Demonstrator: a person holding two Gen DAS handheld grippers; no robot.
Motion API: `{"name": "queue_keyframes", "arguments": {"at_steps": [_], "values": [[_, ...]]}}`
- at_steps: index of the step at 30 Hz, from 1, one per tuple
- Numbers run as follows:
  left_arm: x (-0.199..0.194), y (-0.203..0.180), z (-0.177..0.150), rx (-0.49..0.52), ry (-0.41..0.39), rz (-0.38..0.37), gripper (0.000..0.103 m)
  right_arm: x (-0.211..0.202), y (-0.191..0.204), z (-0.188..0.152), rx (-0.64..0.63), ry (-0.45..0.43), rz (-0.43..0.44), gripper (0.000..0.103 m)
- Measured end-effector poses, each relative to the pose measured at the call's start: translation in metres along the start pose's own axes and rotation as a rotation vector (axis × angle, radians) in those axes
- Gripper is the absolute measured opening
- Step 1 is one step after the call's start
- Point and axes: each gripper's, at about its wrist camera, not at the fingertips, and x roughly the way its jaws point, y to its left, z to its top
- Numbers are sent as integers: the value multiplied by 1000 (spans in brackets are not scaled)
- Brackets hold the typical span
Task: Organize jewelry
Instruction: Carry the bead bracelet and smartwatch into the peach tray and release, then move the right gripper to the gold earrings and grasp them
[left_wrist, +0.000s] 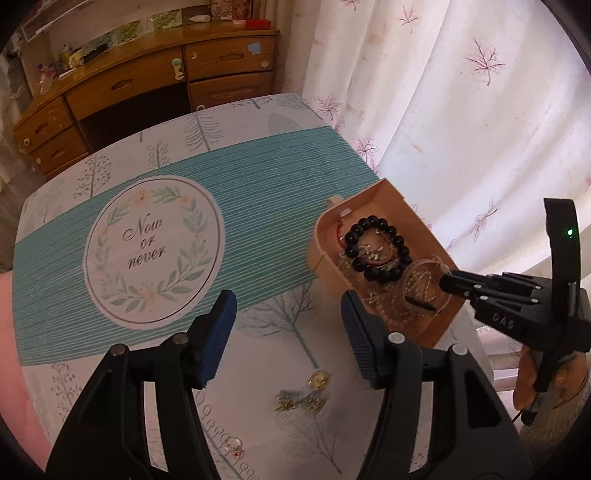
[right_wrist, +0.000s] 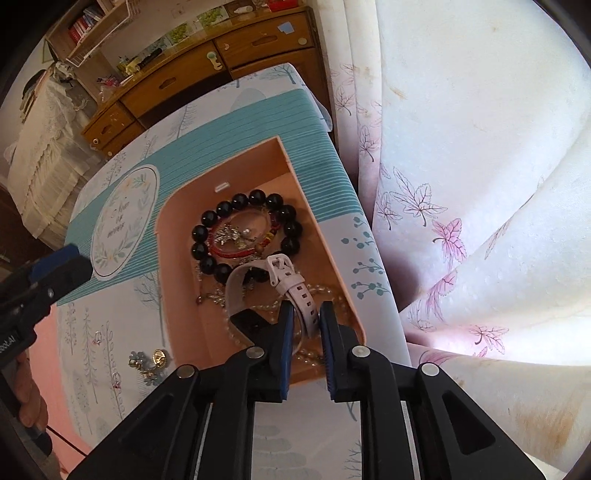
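Note:
A peach jewelry box (right_wrist: 255, 162) (left_wrist: 388, 195) stands at the table's right edge. In it lie a black bead bracelet (right_wrist: 207, 218) (left_wrist: 373, 225), a red cord bracelet (right_wrist: 229, 254) and gold chains. My right gripper (right_wrist: 306, 321) (left_wrist: 443, 284) is inside the box, its jaws narrowly parted around the strap of a pale pink watch (right_wrist: 291, 284) (left_wrist: 424, 266). My left gripper (left_wrist: 288, 332) is open and empty above the table, left of the box. Gold and blue earrings (left_wrist: 303, 398) (right_wrist: 147, 363) lie on the table below it.
A small ring (left_wrist: 232, 445) (right_wrist: 96, 338) lies near the front edge. A teal mat (left_wrist: 258, 173) with a round "Now or never" print covers the table's middle. A white curtain (left_wrist: 480, 110) hangs close on the right. A wooden dresser (left_wrist: 147, 81) stands behind.

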Motion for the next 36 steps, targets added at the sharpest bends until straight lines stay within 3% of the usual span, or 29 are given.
{"name": "queue_keyframes", "arguments": {"at_steps": [5, 15, 21, 29, 36], "values": [[-18, 33, -31, -37, 2, 41, 56, -29, 13, -5, -41, -59, 24, 32], [-49, 69, -92, -95, -9, 100, 56, -78, 72, -37, -196, -123, 162, 34], [-64, 72, -112, -107, -37, 117, 56, -84, 101, -65, -270, -126, 185, 34], [-76, 62, -127, -137, -59, 111, 56, -88, 108, -95, -318, -139, 202, 34], [-68, 47, -131, -108, -56, 101, 56, -67, 108, -106, -314, -115, 211, 34]]}}
